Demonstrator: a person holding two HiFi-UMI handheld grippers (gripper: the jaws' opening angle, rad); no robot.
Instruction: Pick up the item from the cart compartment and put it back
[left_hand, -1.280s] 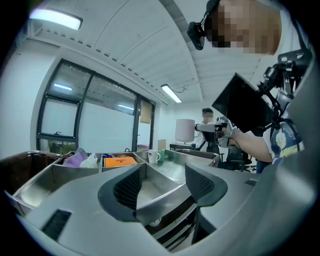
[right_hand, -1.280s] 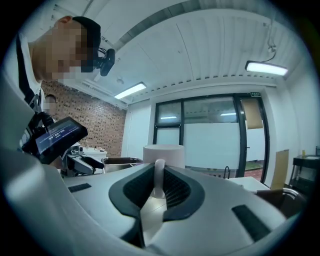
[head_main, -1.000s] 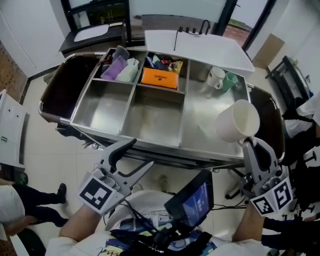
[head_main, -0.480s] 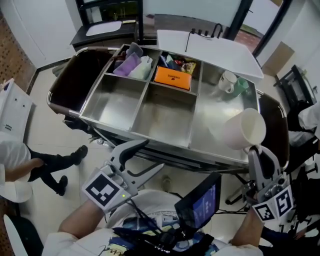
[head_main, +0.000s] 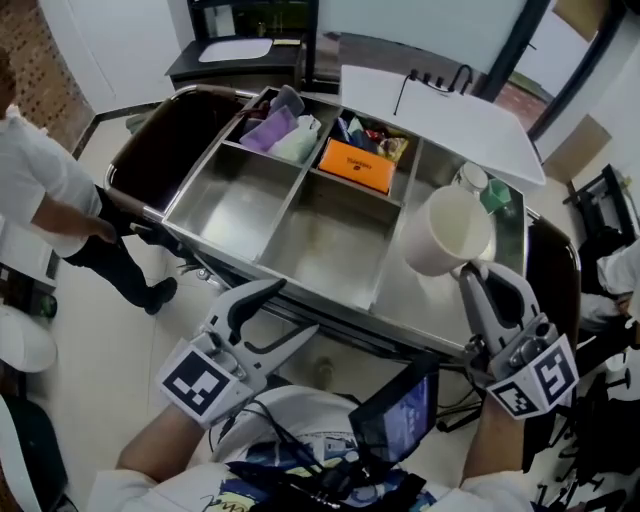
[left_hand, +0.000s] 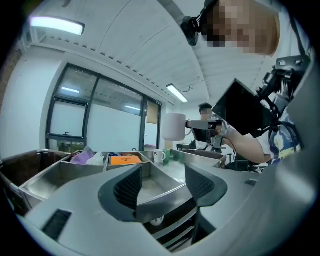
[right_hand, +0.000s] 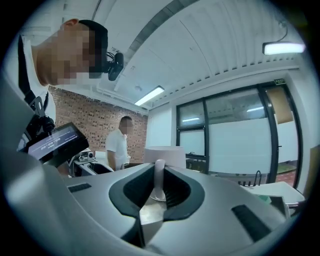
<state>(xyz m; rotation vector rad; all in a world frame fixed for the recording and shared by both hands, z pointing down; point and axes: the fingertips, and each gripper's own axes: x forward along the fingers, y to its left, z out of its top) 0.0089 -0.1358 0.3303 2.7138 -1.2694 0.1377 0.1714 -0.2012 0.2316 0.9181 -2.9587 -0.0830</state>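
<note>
A big white mug (head_main: 447, 230) hangs tilted above the right compartment (head_main: 405, 295) of the steel cart (head_main: 300, 290). My right gripper (head_main: 470, 275) is shut on its handle from the near side. In the right gripper view the handle (right_hand: 158, 177) stands pinched between the jaws, with the mug body (right_hand: 165, 155) behind them. My left gripper (head_main: 292, 308) is open and empty in front of the cart's near edge. In the left gripper view it (left_hand: 162, 185) points at the cart, and the held mug (left_hand: 173, 127) shows far off.
A small white mug (head_main: 470, 178) and a green thing (head_main: 497, 195) stand at the back of the right compartment. Back bins hold an orange packet (head_main: 355, 165) and purple and white cloths (head_main: 270, 127). A white board (head_main: 440, 110) lies behind. A person (head_main: 40, 190) stands left of the cart.
The right gripper has carried the mug left and farther in over the cart's right compartment. The person at the left has stepped up to the cart. The left gripper has stayed put.
</note>
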